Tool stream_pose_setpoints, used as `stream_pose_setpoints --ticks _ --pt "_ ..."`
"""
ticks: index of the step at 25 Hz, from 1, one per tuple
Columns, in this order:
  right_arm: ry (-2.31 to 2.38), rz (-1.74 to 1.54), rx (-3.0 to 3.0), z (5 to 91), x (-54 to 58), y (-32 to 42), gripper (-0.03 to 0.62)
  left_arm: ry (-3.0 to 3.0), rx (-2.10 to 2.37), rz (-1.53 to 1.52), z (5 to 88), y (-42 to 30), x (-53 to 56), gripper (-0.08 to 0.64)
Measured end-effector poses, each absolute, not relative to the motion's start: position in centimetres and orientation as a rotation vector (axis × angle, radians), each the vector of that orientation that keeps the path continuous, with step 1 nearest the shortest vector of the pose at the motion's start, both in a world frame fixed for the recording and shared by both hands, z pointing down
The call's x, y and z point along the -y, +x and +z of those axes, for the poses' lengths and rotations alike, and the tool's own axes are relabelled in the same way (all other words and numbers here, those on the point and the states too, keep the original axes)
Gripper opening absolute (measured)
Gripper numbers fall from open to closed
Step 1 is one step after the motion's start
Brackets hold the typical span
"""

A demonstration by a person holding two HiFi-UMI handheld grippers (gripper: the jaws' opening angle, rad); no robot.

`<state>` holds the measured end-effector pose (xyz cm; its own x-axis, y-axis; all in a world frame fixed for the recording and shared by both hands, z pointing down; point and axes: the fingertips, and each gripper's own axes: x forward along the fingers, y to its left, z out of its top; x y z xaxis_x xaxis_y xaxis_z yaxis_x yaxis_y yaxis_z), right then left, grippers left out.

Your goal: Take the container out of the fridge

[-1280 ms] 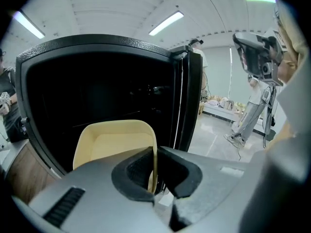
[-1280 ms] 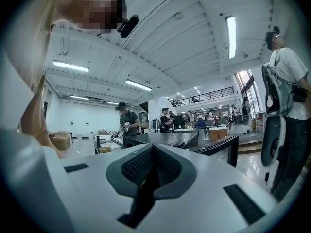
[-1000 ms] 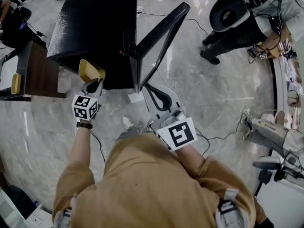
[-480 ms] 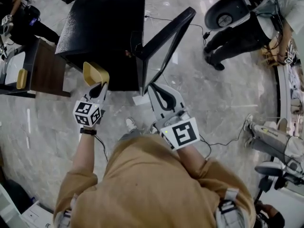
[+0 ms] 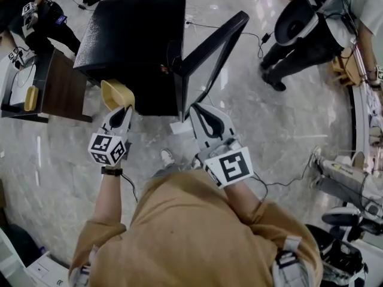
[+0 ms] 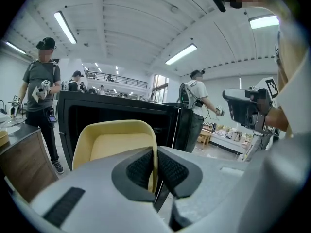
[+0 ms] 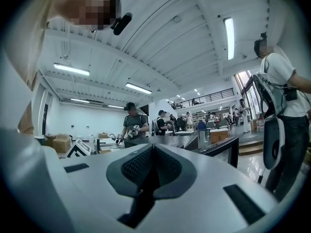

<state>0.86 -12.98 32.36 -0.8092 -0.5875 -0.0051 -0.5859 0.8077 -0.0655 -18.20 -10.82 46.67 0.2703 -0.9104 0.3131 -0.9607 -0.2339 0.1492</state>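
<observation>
Left tool (image 6: 154,164) tight on rim of yellow container (image 5: 115,93), outside open black fridge (image 5: 134,34); right tool (image 7: 153,152) pressed together, empty.

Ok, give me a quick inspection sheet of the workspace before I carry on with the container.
Surface: pale marble floor; the black fridge stands on it, its door open.
Job's things: yellow container, in front of the fridge's opening.
Clutter: wooden side table left of the fridge, a small yellow item on it.
Grippers: left gripper shut on the container's wall; right gripper shut, empty, near the door's lower edge.
Cables: one cable on the floor behind the fridge; another by the operator's feet.
Surroundings: people standing top left and top right.
</observation>
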Motion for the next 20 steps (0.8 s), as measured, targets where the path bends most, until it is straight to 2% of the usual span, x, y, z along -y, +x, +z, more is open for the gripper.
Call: stream_pose_setpoints --ticks 20 --pt "-0.946 -0.039 -3.006 32.8 13.1 1.1 0.003 2.223 1.8 0.096 43.5 -19.0 8.4 0.012"
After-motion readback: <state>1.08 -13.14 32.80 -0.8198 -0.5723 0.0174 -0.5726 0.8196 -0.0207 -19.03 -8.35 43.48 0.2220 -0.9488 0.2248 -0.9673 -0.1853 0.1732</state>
